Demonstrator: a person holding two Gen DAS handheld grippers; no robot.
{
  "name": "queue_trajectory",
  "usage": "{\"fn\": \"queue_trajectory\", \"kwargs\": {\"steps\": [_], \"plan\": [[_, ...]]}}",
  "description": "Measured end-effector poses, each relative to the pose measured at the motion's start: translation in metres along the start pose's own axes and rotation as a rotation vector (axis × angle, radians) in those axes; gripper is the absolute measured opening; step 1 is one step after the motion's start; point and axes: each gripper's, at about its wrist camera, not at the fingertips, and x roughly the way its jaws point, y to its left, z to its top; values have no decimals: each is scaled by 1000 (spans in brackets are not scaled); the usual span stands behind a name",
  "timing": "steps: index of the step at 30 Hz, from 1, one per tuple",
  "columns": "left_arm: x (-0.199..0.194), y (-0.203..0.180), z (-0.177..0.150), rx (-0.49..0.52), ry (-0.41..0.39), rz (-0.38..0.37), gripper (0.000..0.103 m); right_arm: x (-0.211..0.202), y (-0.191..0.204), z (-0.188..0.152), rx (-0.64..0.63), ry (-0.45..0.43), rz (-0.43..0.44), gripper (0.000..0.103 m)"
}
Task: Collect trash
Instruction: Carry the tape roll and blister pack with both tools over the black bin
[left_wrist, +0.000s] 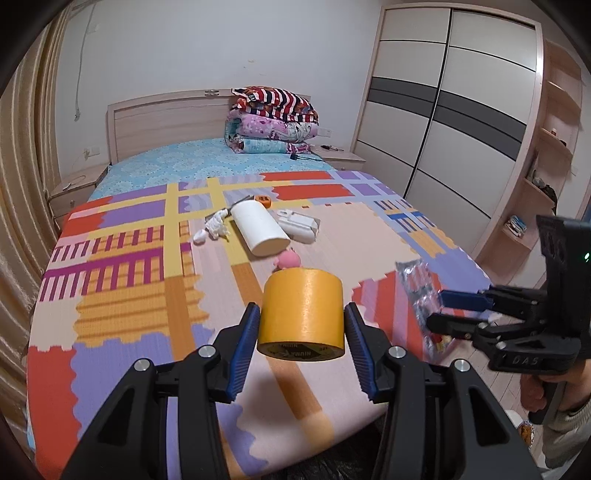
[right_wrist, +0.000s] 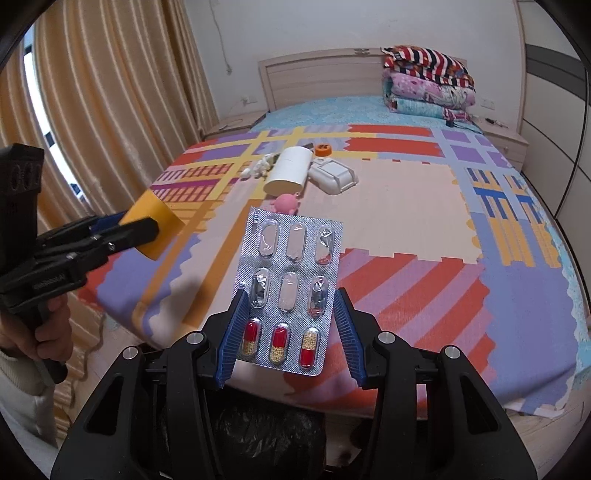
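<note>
The left gripper has its jaws clenched on a roll of yellow tape, held on its side with the printed cardboard core facing the camera, above the near end of the bed. The right gripper has its jaws grasping a silver blister pack by its two long edges; the pack stands tilted, most pockets pressed out and three red-and-yellow capsules left in the row nearest the camera. Both grippers hang over the foot of the bed, the left one visible at the left edge of the right wrist view. Below the right gripper sits a dark plastic bag. Further up the patchwork blanket lies a cluster of things: a white cylinder on its side, a white plastic case just beside it, crumpled white paper, a small white piece, an orange cap and a pink toy. Folded quilts are stacked by the headboard
</note>
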Motion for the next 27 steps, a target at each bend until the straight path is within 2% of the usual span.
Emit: {"fn": "queue_trajectory", "kwargs": {"steps": [6,12,20,27], "plan": [[-18,-9,-27,-19,13,-18,46,-26,16,-14,-66,-20,11,47],[-31,-23,-53,2,30,-38,46,-35,28,-39,-119,15,20,47],[-23,-40,-91,30,126,-99,46,-18,38,-80,-171,138,43,47],[0,-51,-128,70,232,-110,46,7,41,-110,-182,241,66,47]]}}
